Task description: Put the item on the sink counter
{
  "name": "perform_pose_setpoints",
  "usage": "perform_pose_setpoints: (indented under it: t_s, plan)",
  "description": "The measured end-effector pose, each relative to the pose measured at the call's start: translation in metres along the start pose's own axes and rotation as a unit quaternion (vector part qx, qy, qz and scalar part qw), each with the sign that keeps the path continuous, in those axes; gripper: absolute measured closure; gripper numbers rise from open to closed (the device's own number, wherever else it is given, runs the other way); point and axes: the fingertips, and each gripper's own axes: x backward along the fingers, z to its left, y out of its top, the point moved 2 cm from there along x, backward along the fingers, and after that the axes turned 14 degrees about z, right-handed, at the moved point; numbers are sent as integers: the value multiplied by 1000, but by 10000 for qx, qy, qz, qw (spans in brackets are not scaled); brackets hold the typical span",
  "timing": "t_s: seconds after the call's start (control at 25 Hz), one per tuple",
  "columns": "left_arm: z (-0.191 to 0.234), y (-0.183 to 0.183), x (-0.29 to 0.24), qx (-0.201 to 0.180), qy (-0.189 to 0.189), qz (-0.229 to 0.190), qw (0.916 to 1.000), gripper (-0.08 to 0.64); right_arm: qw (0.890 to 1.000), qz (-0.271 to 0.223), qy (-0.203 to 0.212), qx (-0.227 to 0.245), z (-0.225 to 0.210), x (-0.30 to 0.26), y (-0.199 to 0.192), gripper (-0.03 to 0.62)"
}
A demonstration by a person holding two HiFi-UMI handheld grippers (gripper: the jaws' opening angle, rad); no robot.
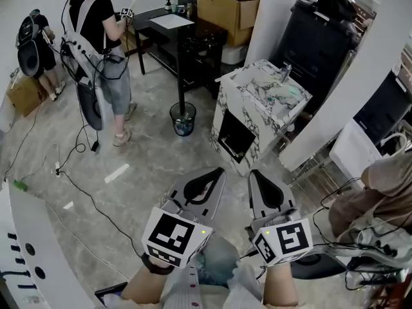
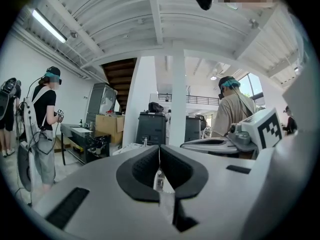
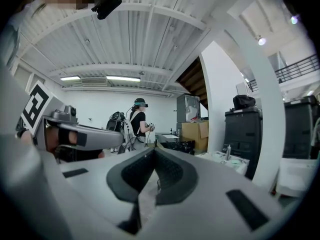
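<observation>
The sink counter [image 1: 239, 118] is a marble-patterned cabinet with a basin and a faucet [image 1: 285, 71], standing on the floor ahead of me. It also shows low in the right gripper view as the sink counter [image 3: 227, 160]. My left gripper [image 1: 219, 171] and right gripper [image 1: 255, 174] are side by side close to my body, pointing toward the counter and well short of it. Both are shut, jaws meeting at the tips, with nothing between them: left gripper [image 2: 159, 147], right gripper [image 3: 154, 150]. I see no item held by either one.
A wire trash bin [image 1: 183, 119] stands left of the counter. Behind it are a black table [image 1: 168, 32] and a cardboard box [image 1: 228, 6]. A person [image 1: 96, 37] stands at far left, cables trail over the floor, and a white pillar [image 1: 351, 92] rises on the right.
</observation>
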Motion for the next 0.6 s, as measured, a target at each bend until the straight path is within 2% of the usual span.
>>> perform_pose_setpoints:
  t_s: [0.28,0.6]
  plan:
    - [30,-11,-19,103,-42,117,9999,543,9995,249,-27,-170,-9,-36,-15,583]
    - [93,-1,-84,144,135,134,9997,543,9991,393,111,-139,-48,-118,-8,583]
